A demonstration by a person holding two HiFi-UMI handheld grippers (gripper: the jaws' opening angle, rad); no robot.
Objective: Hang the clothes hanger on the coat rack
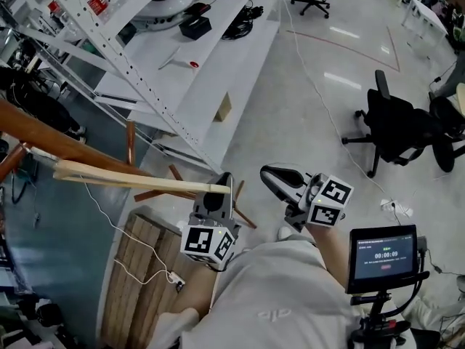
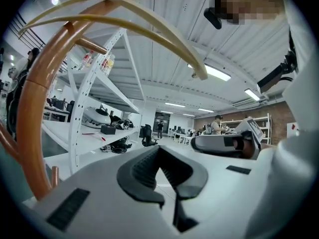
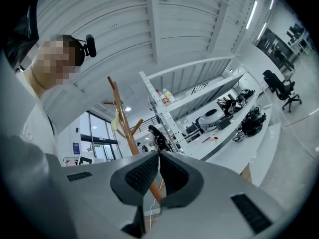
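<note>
Your left gripper (image 2: 158, 151) and right gripper (image 3: 158, 156) are closed and empty: the pale wooden hanger (image 1: 138, 178) apparently hangs on the reddish-brown wooden coat rack (image 1: 51, 140).

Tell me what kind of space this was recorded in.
Probably an open-plan lab or workshop office. White perforated metal shelving is loaded with equipment, and black office chairs stand on a glossy pale floor. The left gripper view shows more desks and shelves with people further back.

The floor (image 1: 305, 115) bears the coat rack (image 1: 43, 137), a wooden pallet (image 1: 142, 267) and office chairs (image 1: 396, 126).
</note>
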